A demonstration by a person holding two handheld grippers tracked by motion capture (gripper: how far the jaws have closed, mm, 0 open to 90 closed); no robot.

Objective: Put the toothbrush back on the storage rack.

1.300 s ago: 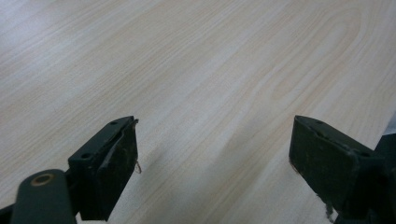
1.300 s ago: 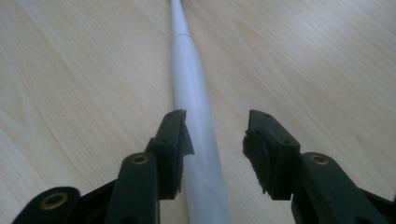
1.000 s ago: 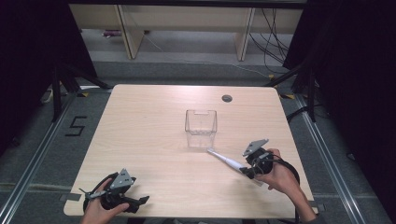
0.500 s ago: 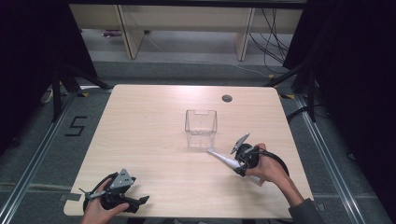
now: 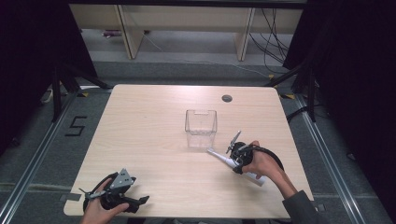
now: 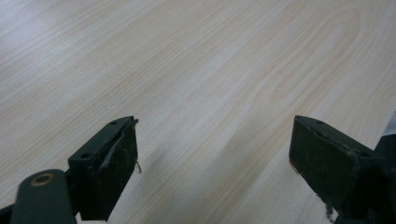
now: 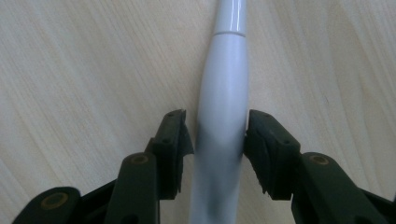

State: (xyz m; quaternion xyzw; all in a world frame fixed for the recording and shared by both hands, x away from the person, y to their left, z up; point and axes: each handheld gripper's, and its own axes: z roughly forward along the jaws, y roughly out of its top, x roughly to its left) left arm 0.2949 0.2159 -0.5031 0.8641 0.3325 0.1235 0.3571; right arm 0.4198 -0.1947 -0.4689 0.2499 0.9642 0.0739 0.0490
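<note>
A: Where does the white handle (image 7: 223,88) lie?

B: Flat on the bench (image 5: 154,135) beside the clear box (image 5: 201,127), its long axis running straight between the right gripper (image 7: 215,135) jaws, which have been closing around it, not yet clamped.

A: The left gripper (image 6: 212,154)?

B: Spread wide, far off.

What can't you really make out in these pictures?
- White handle: both ends cut off by the right gripper view's edges; whether the pads press it is unclear.
- Its middle, high view: covered by the right gripper.
- Clear box: too small to judge contents.
- Left gripper: body out of frame.
</note>
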